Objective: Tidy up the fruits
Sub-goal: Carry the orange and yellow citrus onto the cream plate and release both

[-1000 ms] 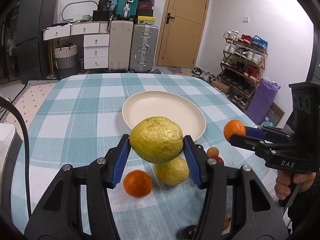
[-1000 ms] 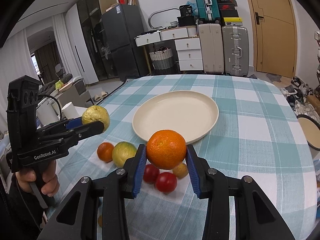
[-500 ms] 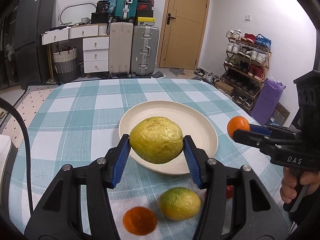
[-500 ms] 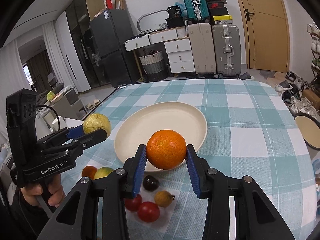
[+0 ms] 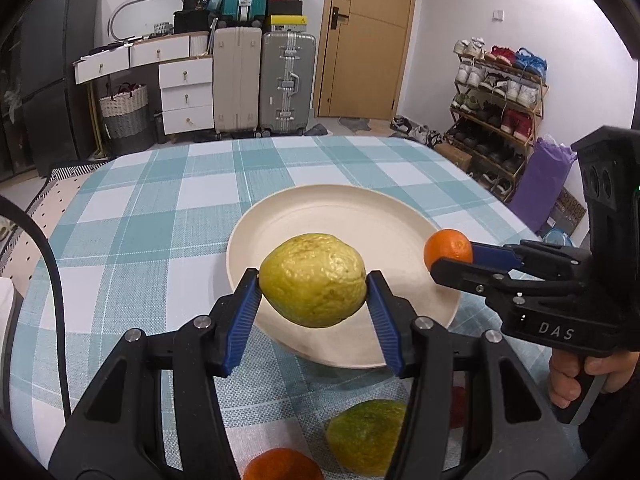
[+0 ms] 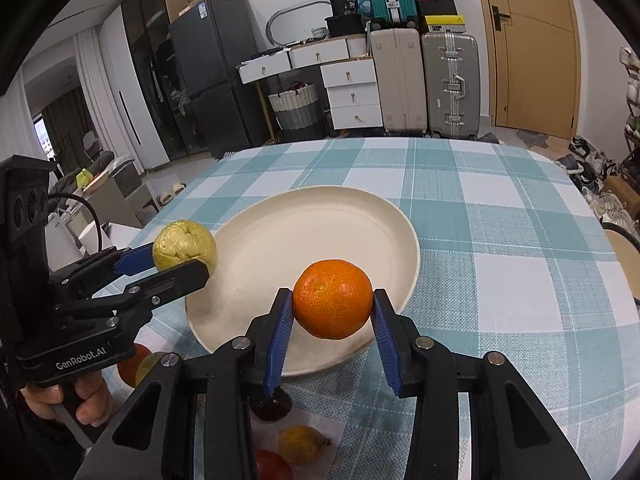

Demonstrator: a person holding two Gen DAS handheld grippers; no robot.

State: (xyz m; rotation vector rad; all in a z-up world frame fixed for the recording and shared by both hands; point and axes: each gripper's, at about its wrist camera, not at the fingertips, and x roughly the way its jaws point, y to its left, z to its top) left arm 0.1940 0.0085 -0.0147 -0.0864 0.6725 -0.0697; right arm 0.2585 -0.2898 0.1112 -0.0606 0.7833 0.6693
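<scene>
While both fruits hung above the plate (image 5: 280,220), the left gripper (image 5: 313,280) clamped a bumpy yellow-green fruit (image 5: 313,280) across its middle, and the right gripper (image 6: 332,304) pinched the orange (image 6: 332,304); both looked firm, light and roll-prone.

light: even, indoor | shadows: soft | focus: sharp | edges: fisheye-warped, black vignette

Over the last second I have carried my left tool (image 5: 314,300) with its guava (image 5: 313,280) and my right tool (image 6: 332,326) with its orange (image 6: 333,305) forward from above the loose fruit to above the near rim of the plate (image 5: 320,212).
</scene>
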